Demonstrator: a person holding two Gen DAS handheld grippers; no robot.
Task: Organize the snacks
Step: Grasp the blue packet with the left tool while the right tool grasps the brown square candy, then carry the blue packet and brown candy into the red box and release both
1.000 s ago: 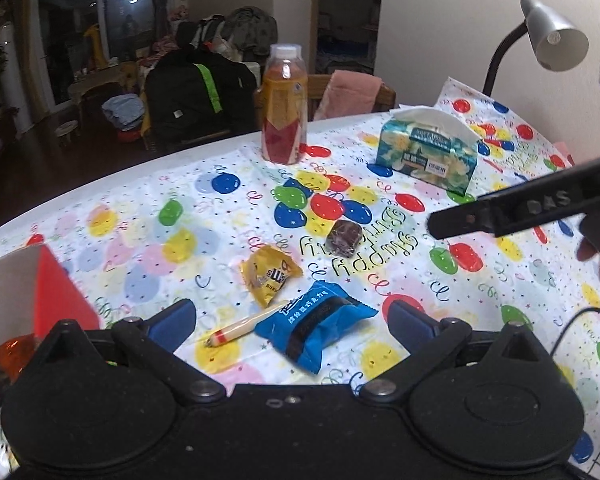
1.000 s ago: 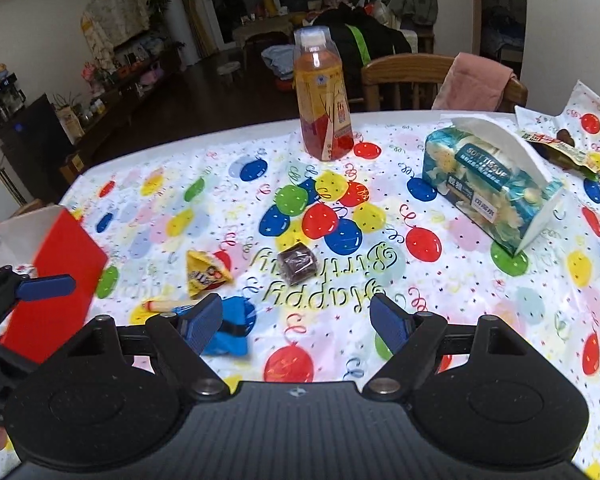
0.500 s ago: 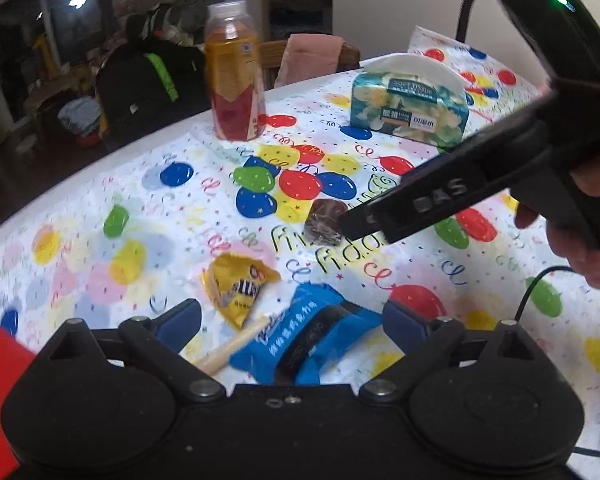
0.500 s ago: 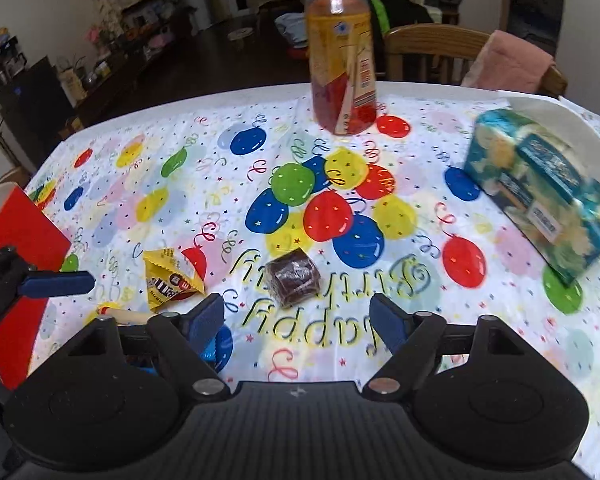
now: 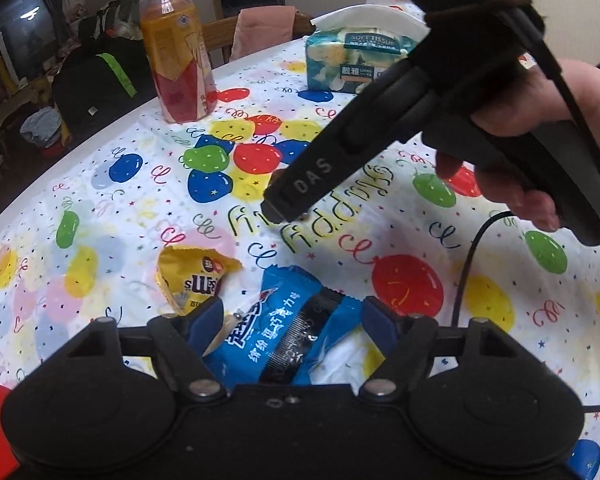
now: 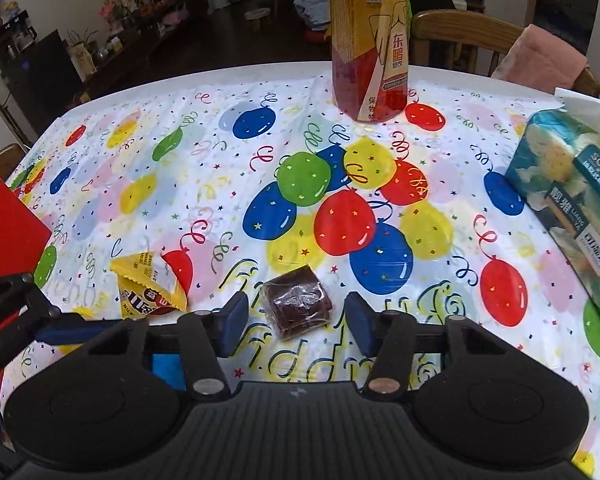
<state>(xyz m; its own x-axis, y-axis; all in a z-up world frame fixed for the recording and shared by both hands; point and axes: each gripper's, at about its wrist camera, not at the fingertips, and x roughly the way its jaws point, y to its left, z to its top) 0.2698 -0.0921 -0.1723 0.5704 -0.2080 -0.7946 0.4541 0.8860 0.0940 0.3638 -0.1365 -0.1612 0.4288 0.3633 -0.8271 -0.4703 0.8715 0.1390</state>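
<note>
Straddling the brown wrapped cake (image 6: 298, 305) with my right gripper (image 6: 296, 322) spread wide, I judge it soft, light, slippery-wrapped; grip its flanks gently.

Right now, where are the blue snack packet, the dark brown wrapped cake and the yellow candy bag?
Blue snack packet (image 5: 284, 332): left wrist view, printed front.
Dark brown wrapped cake (image 6: 298, 306): right wrist view, top.
Yellow candy bag (image 5: 196, 280): left wrist view, printed face.

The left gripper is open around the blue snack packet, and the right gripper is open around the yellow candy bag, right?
Not quite. The right gripper is open around the small dark brown wrapped sweet, as the right wrist view shows; the yellow candy bag lies off to its left. The left gripper is indeed open around the blue snack packet.
</note>
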